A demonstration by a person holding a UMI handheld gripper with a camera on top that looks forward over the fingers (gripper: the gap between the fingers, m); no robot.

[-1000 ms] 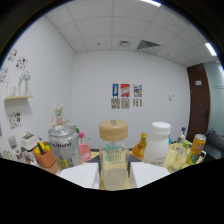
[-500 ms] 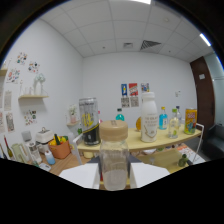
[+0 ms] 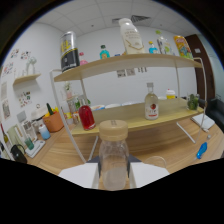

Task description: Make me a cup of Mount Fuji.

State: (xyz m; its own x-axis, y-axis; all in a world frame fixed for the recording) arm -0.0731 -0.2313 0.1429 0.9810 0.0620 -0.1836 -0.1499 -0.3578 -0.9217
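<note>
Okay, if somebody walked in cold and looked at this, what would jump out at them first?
Probably the clear bottle with a tan cap, standing upright between the gripper fingers. Beyond it stands a two-tier wooden shelf: a red bottle and a clear red-labelled bottle on the lower tier, a tall white bottle on top.

One view rides the tool (image 3: 114, 175), low over the table, facing the shelf rack (image 3: 125, 62) nearby.
</note>
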